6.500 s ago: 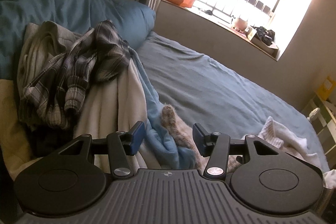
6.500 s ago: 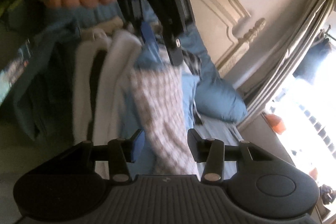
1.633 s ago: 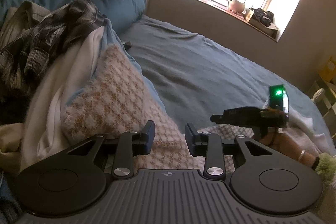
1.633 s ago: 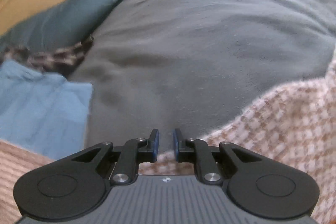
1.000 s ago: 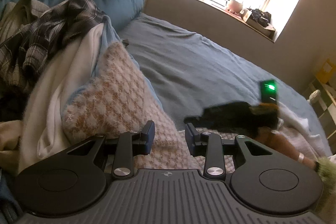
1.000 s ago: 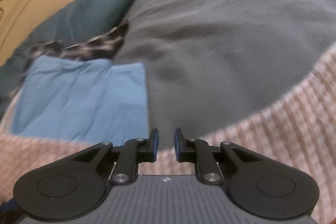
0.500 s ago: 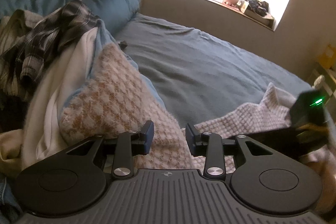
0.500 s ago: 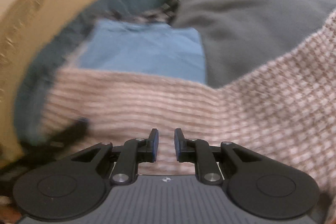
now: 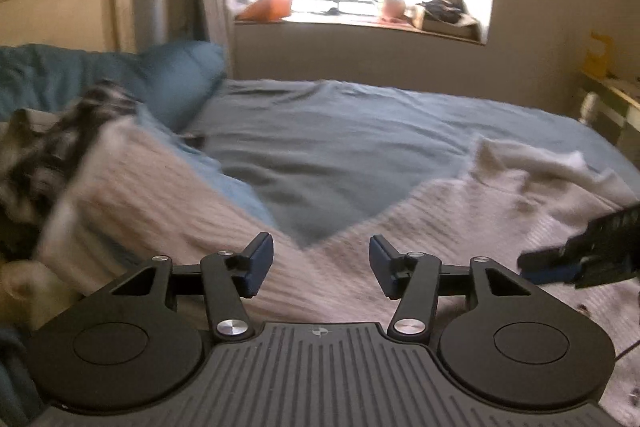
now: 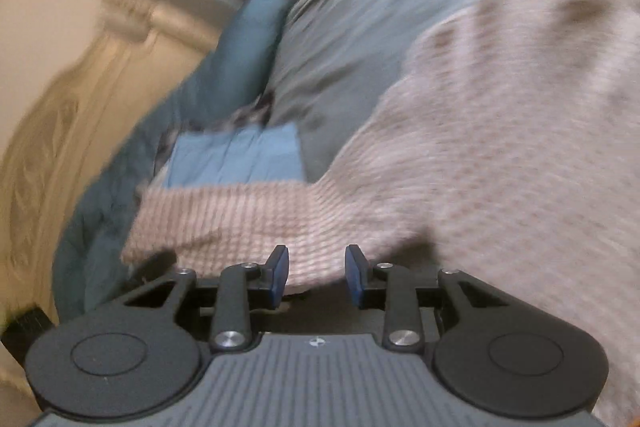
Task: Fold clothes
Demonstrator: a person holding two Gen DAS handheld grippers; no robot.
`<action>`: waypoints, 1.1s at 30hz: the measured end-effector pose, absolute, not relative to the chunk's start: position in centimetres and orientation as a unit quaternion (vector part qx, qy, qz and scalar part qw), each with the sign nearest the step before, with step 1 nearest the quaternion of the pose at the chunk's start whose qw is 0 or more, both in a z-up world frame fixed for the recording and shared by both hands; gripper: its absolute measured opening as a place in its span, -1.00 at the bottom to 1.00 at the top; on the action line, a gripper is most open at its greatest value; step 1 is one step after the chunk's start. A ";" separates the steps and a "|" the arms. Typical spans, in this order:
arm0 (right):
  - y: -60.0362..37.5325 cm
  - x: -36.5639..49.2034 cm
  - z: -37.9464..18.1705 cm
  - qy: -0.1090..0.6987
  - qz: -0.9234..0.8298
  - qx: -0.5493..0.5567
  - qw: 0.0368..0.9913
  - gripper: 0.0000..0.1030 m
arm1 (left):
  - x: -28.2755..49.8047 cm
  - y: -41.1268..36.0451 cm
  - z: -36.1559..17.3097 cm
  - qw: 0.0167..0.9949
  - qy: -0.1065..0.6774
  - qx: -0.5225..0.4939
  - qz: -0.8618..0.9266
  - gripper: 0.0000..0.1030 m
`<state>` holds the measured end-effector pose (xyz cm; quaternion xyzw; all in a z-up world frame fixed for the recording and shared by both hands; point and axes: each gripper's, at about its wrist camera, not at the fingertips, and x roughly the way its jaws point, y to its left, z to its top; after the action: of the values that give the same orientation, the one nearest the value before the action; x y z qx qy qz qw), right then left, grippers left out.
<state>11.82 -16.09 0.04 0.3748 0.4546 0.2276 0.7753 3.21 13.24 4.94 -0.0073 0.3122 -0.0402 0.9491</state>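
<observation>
The pink-and-white knitted sweater (image 9: 420, 227) lies spread on the bed (image 9: 340, 131), soft and floppy, best pinched at hem or sleeve edge, while left tool (image 9: 321, 265) and right tool (image 10: 316, 275), jaws just opened, grip nothing.

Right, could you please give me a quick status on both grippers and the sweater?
Left gripper and right gripper open, jaws just widened, gripping nothing. Pink-and-white knitted sweater spread on blue bedsheet. Clothes pile alongside.
</observation>
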 end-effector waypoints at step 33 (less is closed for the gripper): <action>-32.7 -3.4 3.2 0.332 0.006 0.275 0.902 0.59 | 0.8 -9.4 -1.5 0.863 0.486 0.039 -0.130 0.63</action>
<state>-3.36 -32.73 3.18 0.2746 0.3319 0.0061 0.9024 0.81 -9.41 -1.54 0.0387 0.4864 -0.1304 0.8631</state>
